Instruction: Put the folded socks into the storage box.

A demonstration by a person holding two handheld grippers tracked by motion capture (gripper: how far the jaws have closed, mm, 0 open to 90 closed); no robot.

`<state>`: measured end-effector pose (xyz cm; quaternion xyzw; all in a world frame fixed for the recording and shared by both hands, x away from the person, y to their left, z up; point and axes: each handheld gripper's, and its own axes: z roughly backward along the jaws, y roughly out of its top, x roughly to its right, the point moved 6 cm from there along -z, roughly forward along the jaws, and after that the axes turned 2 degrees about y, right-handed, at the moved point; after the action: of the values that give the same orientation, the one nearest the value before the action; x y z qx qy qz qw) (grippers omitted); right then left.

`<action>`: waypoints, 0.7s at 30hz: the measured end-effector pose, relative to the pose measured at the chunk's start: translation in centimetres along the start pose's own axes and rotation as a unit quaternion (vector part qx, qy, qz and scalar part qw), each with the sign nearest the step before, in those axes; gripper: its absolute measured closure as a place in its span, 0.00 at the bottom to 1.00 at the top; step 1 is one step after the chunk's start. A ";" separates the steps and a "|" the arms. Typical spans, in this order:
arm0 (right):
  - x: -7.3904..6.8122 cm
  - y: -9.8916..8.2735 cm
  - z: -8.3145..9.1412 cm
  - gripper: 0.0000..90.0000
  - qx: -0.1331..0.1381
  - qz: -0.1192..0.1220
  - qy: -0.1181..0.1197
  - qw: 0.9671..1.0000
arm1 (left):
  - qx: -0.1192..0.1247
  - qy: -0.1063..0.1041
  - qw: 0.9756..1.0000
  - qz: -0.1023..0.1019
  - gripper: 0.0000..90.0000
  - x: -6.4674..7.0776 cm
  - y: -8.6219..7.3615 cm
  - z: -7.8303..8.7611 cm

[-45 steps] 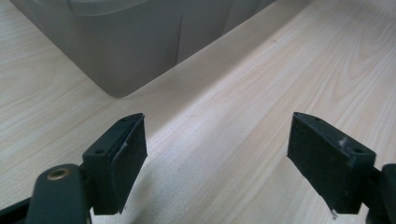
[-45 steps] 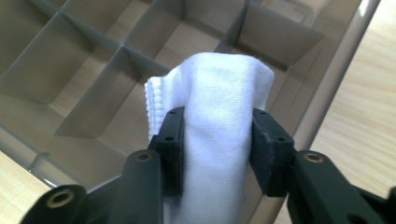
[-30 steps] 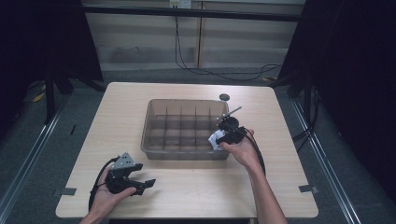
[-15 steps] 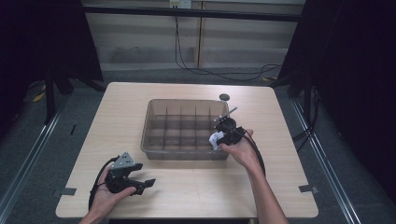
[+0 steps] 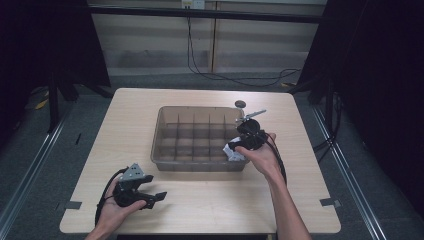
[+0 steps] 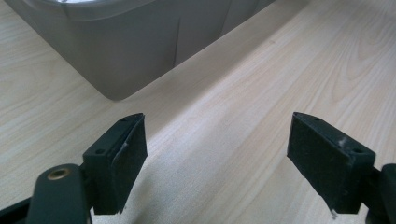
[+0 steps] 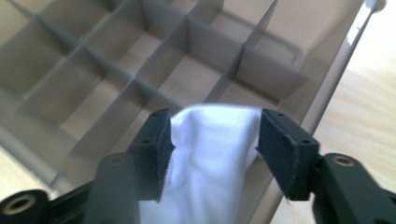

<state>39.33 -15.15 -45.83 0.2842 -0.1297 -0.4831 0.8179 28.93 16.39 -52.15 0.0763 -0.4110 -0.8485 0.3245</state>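
No brand, label or writing can be read anywhere. The right gripper (image 5: 239,146) hangs over the divided grey tray (image 5: 165,165) at its 4 o'clock corner, with a white cloth (image 7: 212,154) bunched between its jaws; they have just been opening, yet both pads touch the cloth. The cloth's long axis runs along the jaws, its free end toward 12 o'clock in the right gripper view, above the corner compartments. The tray's dividers and near wall stand just below it. The left gripper (image 5: 152,199) rests on the wooden table (image 5: 200,210) at 7 o'clock from the tray, jaws wide with nothing between. A small dark round thing (image 5: 240,104) lies at the tray's 1 o'clock
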 end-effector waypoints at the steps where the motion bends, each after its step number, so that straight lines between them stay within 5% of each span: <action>1: 0.2 0.2 -0.1 0.53 0.005 -0.004 -0.006 1.000 | 0.000 0.000 1.000 0.000 0.22 0.0 0.0 0.0; 4: 0.4 0.1 -0.5 0.68 0.007 -0.008 0.001 1.000 | 0.000 -0.001 1.000 0.000 0.22 0.0 0.0 0.0; 8: -0.1 -0.8 -0.7 0.79 -0.026 0.009 -0.004 1.000 | 0.000 -0.001 1.000 0.002 0.22 0.0 0.0 0.0; 16: -0.2 -2.0 -2.2 0.85 -0.092 0.018 -0.007 0.996 | 0.001 -0.001 1.000 0.000 0.22 0.1 0.0 0.0; 21: -0.2 -2.1 -2.6 0.86 -0.101 0.018 -0.008 0.995 | -0.001 0.000 1.000 0.001 0.22 0.0 0.0 -0.1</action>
<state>38.94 -14.88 -49.16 0.1935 -0.0917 -0.4813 0.8500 28.93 16.31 -52.20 0.0755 -0.4104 -0.8487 0.3250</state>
